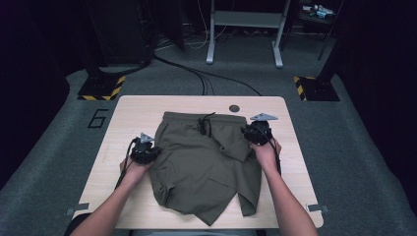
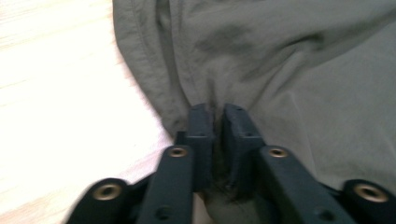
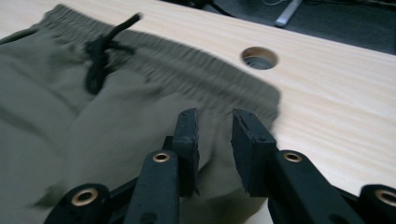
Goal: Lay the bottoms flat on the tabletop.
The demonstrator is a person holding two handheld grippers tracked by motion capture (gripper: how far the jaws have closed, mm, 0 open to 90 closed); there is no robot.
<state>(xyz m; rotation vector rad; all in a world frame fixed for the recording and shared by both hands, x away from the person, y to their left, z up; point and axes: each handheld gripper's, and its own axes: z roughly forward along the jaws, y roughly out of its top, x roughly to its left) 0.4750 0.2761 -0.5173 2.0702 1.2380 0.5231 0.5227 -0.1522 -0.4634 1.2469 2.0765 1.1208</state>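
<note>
Folding olive-green woven drawstring shorts (image 1: 204, 162) on the pale wooden worktop (image 1: 290, 128).
Left tool (image 2: 218, 114) pinches the nine-o'clock hem for lifting; right tool (image 3: 215, 122) stands slightly parted, empty, at three o'clock.

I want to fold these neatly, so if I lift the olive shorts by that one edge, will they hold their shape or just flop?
The olive shorts will probably flop: the cloth already lies creased and folded over. The left gripper is pinching a bunched side edge, so the rest would likely hang and drag. They look thin and light, so they may slide on the smooth table.
</note>
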